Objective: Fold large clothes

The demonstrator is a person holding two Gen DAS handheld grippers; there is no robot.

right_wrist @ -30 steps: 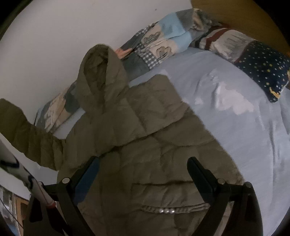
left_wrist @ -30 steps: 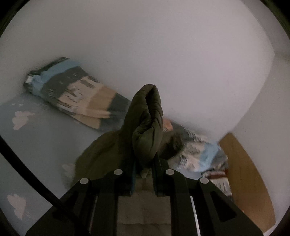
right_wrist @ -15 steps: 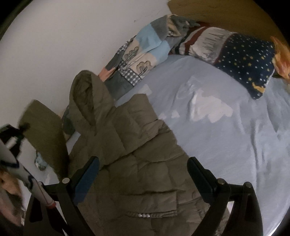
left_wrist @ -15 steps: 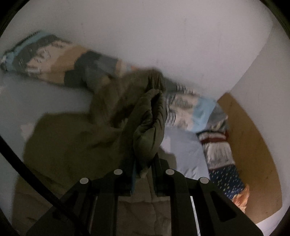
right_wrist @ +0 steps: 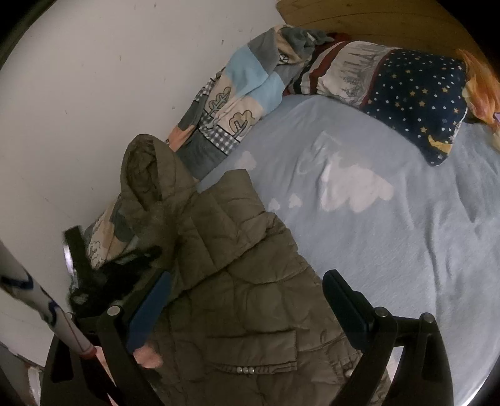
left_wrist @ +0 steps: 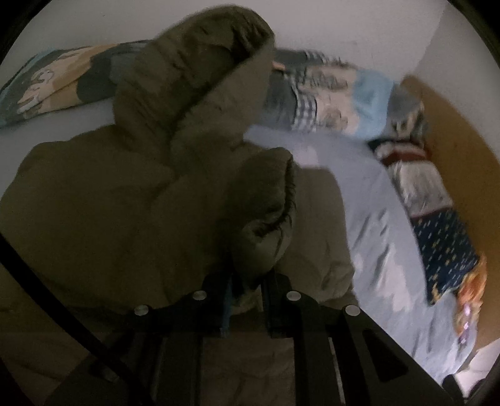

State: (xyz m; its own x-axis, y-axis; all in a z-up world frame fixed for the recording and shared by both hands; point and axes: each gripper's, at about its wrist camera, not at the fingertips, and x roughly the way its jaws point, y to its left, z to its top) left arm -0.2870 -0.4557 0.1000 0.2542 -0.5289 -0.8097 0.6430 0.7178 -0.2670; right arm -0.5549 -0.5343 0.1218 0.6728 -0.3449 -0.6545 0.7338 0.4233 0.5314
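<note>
An olive-green quilted hooded jacket (right_wrist: 243,287) lies spread on the blue bed sheet (right_wrist: 390,234), hood (right_wrist: 147,175) toward the white wall. In the left wrist view the jacket (left_wrist: 93,203) fills the left side. My left gripper (left_wrist: 247,290) is shut on the jacket's sleeve cuff (left_wrist: 265,212), which stands up between the fingers over the jacket body. My right gripper (right_wrist: 247,299) is open and empty, hovering just above the jacket's lower front near the pocket snaps (right_wrist: 245,370).
A patchwork blanket (right_wrist: 237,103) lies bunched along the wall. A star-patterned navy pillow (right_wrist: 415,96) and an orange toy (right_wrist: 481,90) sit at the bed's head by the wooden headboard (right_wrist: 375,18). Bare sheet with cloud prints (right_wrist: 353,187) lies to the right.
My left gripper carried the sleeve from out by the wall inward over the jacket body. The right gripper stayed open and shifted slightly lower over the jacket.
</note>
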